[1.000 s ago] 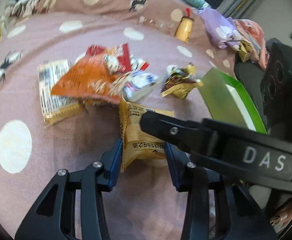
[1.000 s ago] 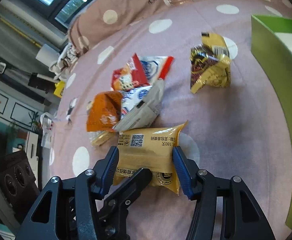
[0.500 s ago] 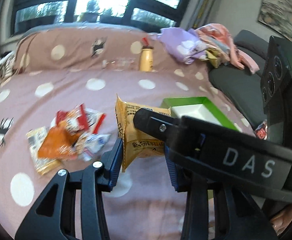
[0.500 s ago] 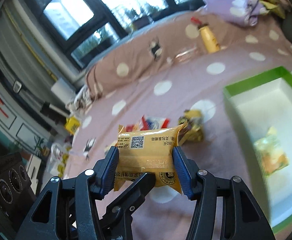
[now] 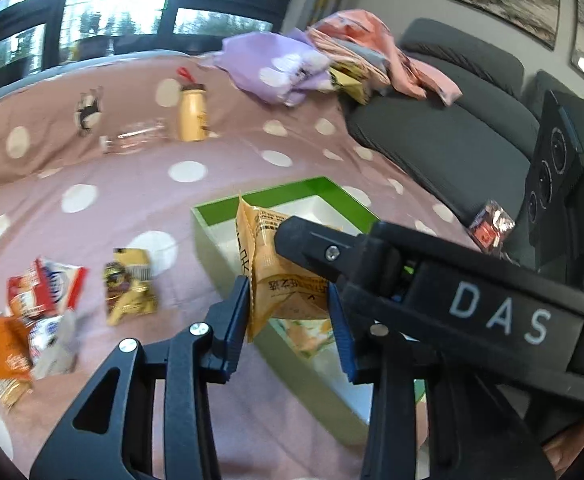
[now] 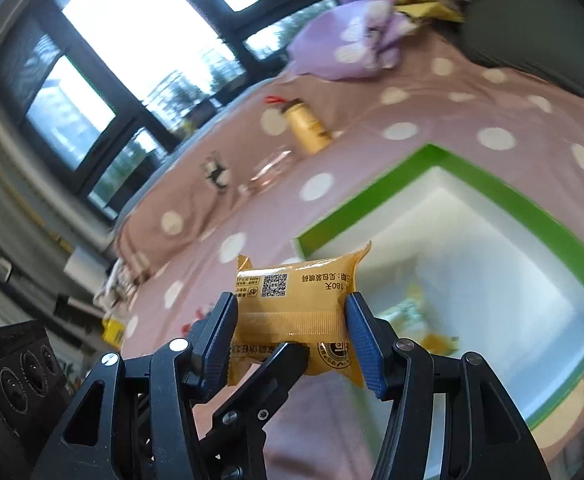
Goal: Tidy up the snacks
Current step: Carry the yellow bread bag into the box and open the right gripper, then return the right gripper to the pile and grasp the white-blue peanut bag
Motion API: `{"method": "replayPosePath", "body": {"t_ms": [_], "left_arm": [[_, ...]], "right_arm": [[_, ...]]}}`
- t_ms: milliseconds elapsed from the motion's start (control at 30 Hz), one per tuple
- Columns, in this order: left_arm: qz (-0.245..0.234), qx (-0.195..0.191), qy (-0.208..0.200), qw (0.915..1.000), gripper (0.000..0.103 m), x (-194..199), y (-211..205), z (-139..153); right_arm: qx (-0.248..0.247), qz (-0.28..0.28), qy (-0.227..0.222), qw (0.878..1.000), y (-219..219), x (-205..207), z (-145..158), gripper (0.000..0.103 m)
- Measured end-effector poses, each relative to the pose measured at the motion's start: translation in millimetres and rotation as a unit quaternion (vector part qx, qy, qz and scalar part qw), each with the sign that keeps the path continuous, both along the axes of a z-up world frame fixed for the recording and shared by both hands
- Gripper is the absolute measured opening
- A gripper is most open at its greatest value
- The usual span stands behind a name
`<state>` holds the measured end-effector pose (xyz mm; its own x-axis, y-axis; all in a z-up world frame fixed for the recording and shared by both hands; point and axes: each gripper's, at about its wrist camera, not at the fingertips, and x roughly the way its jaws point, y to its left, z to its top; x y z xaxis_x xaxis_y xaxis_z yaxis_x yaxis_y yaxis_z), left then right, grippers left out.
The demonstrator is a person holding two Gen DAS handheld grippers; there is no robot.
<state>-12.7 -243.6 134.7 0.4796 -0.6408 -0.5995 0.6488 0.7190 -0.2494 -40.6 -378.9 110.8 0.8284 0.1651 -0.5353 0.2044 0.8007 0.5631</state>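
Both claws (image 5: 288, 312) (image 6: 292, 320) clamp yellow packet (image 6: 292, 304) — seemingly above box (image 6: 540, 216)

The big white letters "DAS" stand on the black gripper arm (image 5: 492, 316) at the lower right of the left wrist view. In the right wrist view, the yellow snack packet (image 6: 296, 304) in the middle shows a square QR code and "180", printed upside down. Its other words are too small to read.

A yellow-orange packet (image 6: 296, 312) printed in black sits between blue pads (image 6: 362, 338), over a box (image 6: 376, 208) green outside and white inside, on a dusty-pink spread (image 5: 132, 196) dotted white, beside a grey sofa (image 5: 444, 136)
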Motion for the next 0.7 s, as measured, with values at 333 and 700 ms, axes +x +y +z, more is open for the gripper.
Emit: {"method": "replayPosePath", "body": {"t_ms": [333, 700], "left_arm": [[-0.040, 0.021, 0.047, 0.9979, 0.033, 11, -46, -26], [-0.041, 0.012, 0.065, 0.9970, 0.042, 9, -45, -31]], "right_arm": [[0.046, -0.062, 0.053, 0.996, -49, 0, -33, 0.059], [0.052, -0.080, 0.071, 0.993, -59, -2, -42, 0.063]]}}
